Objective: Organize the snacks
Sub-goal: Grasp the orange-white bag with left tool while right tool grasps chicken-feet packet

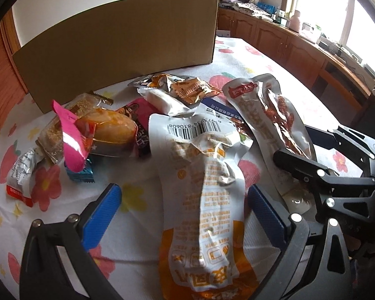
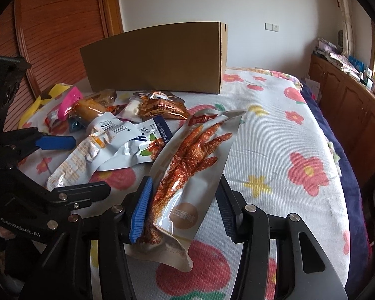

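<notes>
— Snacks (image 1: 127,125) mostly lie loose mid-frame before our box (image 1: 117,47)?
— Yes. Right gripper (image 2: 185,207) clamps the chicken-foot pack (image 2: 190,165); left gripper (image 1: 185,212) gapes around a pouch (image 1: 202,190).

The tall brown cardboard box (image 1: 117,50) looked matt and smooth, its corrugated edge showing in the right wrist view. The white floral bedcover (image 2: 275,135) was woven cloth with a fine ribbed, matt texture. The clear-fronted chicken-foot pouch (image 2: 195,160) was glossy plastic film, wrinkled and catching glare. The white-and-orange printed snack packet (image 1: 207,187) was crinkled foil-like plastic with a silvery sheen. The bright pink wrapper (image 1: 71,140) shone, smooth and slick. The small brown-orange sachet (image 1: 190,90) had a metallic gloss. Both grippers had matt black plastic frames, shiny round metal screws and ridged blue pads (image 1: 103,212). The reddish wooden cabinets (image 1: 287,42) looked polished, and the slatted door (image 2: 60,25) grooved.
</notes>
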`<state>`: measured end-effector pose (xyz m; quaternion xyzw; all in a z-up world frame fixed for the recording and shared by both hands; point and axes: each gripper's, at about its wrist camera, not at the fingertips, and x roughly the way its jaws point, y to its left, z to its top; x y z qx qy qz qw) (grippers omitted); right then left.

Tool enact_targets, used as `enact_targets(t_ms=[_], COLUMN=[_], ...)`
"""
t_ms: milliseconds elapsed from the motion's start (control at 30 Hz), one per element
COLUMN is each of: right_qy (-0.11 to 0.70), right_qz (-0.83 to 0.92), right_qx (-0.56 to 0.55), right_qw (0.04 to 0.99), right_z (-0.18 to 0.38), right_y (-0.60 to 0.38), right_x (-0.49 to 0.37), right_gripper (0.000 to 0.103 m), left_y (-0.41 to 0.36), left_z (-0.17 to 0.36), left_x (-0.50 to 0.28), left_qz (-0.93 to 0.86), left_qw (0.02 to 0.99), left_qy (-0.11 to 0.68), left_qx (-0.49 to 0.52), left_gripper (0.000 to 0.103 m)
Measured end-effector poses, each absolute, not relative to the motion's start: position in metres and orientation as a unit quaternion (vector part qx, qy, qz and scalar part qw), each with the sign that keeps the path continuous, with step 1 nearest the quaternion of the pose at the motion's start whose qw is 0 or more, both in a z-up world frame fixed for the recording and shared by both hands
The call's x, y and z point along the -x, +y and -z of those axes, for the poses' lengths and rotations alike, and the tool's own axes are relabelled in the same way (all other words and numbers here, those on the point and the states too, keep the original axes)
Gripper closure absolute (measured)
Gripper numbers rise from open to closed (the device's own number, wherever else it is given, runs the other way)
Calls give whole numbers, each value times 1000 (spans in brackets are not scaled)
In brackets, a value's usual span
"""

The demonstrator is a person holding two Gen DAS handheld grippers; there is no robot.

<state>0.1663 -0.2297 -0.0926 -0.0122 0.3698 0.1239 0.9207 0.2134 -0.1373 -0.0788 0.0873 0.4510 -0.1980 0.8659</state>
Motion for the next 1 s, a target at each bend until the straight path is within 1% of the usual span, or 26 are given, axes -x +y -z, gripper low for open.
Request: enact_targets(t_ms=[167, 200, 233, 267, 300, 333, 367, 433, 600, 700, 767, 1000], right_qy=[369, 370, 370, 370, 371, 371, 373, 378, 393, 402, 410, 435], right_qz=[-124, -124, -124, -124, -124, -124, -123, -123, -124, -127, -133, -133], right_qx=[12, 12, 12, 13, 13, 12, 12, 11, 2, -6, -14, -15], right_qw=[921, 921, 921, 921, 920, 920, 919, 918, 911, 907, 902, 890], right_z=[92, 92, 92, 92, 92, 92, 92, 91, 88, 86, 85, 83], right_y=[-230, -230, -230, -230, -230, -230, -230, -230, -232, -234, -236, -235], right_x=[-165, -166, -166, -165, -166, -166, -166, -168, -172, -175, -179, -196], right_gripper=[52, 53, 53, 52, 52, 52, 52, 52, 53, 53, 50, 48], left_y=[-137, -137, -136, -135, -135, -135, -134, -131, -119, -111, -107, -97], left_z=[79, 79, 78, 77, 77, 75, 74, 72, 70, 69, 68, 60], left_x=[-215, -215, -214, -213, -213, -211, -210, -206, -198, -194, -191, -184], left_qz=[199, 201, 201, 204, 206, 209, 212, 215, 221, 234, 237, 243], left_qw=[866, 865, 867, 867, 867, 868, 869, 870, 870, 867, 867, 874], left_qy=[451, 451, 447, 446, 444, 440, 438, 433, 431, 434, 433, 416], left_qx=[-88, -89, -90, -91, -92, -94, -94, -96, -93, -74, -68, -53], left_gripper=[2, 3, 7, 8, 14, 23, 27, 46, 52, 52, 52, 52])
